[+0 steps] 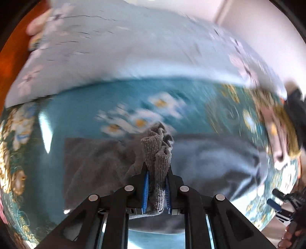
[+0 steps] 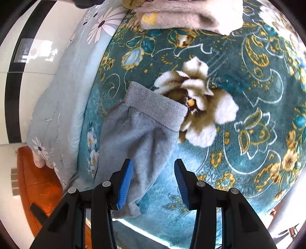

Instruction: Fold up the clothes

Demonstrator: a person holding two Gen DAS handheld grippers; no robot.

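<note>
A grey fleece garment [image 1: 200,159] lies on a teal floral blanket [image 1: 86,107]. My left gripper [image 1: 156,170] is shut on its ribbed cuff [image 1: 155,153], which bunches up between the blue pads. In the right wrist view a grey sleeve [image 2: 137,139] with a folded cuff [image 2: 156,105] lies flat on the blanket [image 2: 239,95]. My right gripper [image 2: 154,168] is open above the sleeve's lower part, its left pad over the cloth. The left wrist view is blurred by motion.
A pale blue daisy-print quilt [image 1: 114,44] lies along the blanket's far edge and shows in the right wrist view [image 2: 63,92]. Folded pinkish clothes [image 2: 187,17] are stacked at the blanket's top. An orange wooden floor [image 2: 38,183] lies beyond the bed edge.
</note>
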